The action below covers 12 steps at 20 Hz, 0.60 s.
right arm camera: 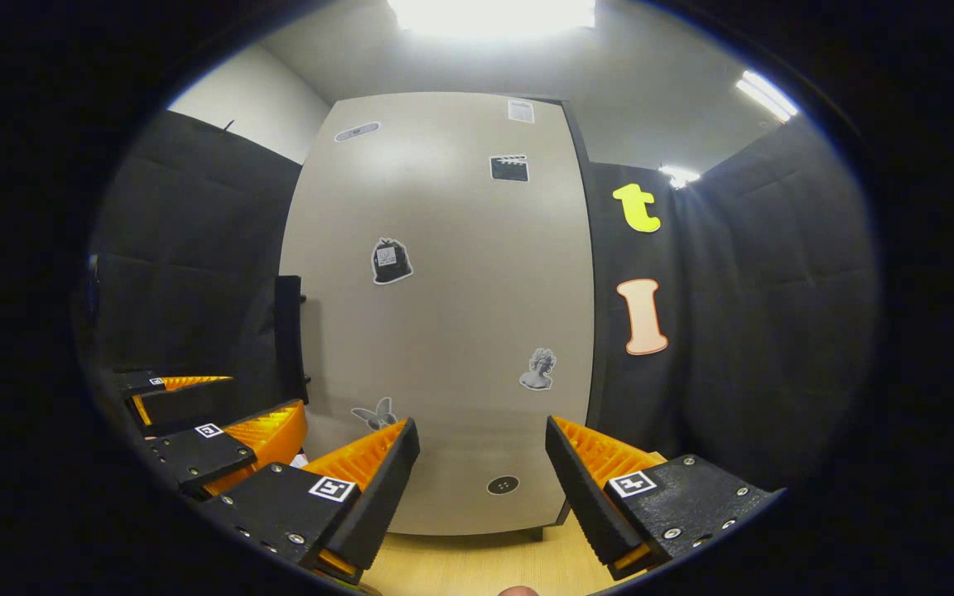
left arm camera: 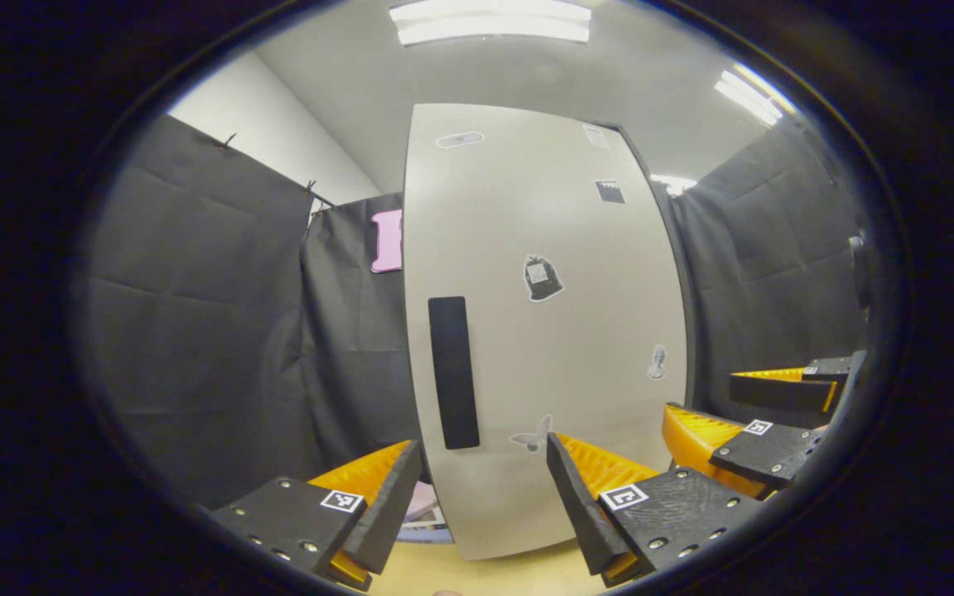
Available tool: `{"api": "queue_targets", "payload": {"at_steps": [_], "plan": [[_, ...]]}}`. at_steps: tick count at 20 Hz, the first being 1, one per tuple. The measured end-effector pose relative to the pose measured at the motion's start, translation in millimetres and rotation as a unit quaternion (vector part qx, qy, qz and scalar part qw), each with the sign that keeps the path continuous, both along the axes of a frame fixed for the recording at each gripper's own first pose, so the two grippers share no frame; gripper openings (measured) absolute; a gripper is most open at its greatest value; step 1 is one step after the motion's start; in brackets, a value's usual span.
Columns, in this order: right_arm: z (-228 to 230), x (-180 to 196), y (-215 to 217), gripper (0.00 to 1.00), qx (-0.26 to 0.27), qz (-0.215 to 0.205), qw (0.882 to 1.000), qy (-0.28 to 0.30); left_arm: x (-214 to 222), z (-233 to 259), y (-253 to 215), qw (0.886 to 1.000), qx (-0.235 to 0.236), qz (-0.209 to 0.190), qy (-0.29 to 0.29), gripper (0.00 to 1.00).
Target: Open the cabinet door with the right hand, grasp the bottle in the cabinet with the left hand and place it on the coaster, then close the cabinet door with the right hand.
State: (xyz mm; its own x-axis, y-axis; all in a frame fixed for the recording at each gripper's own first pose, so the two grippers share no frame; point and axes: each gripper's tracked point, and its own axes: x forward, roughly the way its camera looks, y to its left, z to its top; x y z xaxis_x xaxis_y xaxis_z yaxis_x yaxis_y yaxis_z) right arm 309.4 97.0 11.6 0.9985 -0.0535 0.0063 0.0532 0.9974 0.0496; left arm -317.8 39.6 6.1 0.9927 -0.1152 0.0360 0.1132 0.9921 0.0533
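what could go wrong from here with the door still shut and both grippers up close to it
1. The cabinet door is shut, and the right gripper, open, points at the flat panel, not the black handle at its left edge; it may miss it.
2. The left gripper, open, sits right in front of the door near the handle, so the opening door could strike it.
3. The two grippers are close side by side and might bump as the right one reaches for the handle.

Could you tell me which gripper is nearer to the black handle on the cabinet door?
Left. The left gripper points almost straight at the black handle; the right gripper faces the door's middle, handle off to its left.
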Motion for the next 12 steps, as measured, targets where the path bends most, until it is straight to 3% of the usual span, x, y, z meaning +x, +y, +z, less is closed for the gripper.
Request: {"api": "queue_targets", "payload": {"at_steps": [3, 4, 7, 8, 9, 12], "plan": [[-0.6, 0.0, 1.8, 0.95, -0.006, 0.003, 1.0, -0.002, -4.4, -1.6, 0.5, 1.0, -0.008, -0.001, 0.004, 0.87], [-1.9, 0.0, 1.1, 0.91, -0.007, 0.003, 1.0, 0.0, -4.2, -0.3, 1.5, 1.0, -0.005, 0.001, 0.002, 0.87], [-5.3, 0.7, 0.7, 0.95, 0.001, 0.005, 1.0, 0.007, -7.5, 1.1, -1.4, 1.0, -0.005, -0.001, 0.0, 0.87], [-5.8, 2.7, -0.7, 0.95, 0.004, 0.003, 1.0, 0.009, -8.5, 0.5, -3.5, 1.0, -0.005, -0.004, 0.002, 0.82], [-7.2, 2.4, -1.9, 0.91, 0.004, 0.002, 1.0, 0.012, -9.5, -0.4, -5.2, 1.0, -0.005, -0.006, 0.002, 0.92], [-8.3, 0.7, -3.0, 0.95, 0.005, -0.002, 1.0, 0.017, -13.0, -1.3, -7.2, 1.0, -0.002, -0.011, 0.005, 0.92]]}}
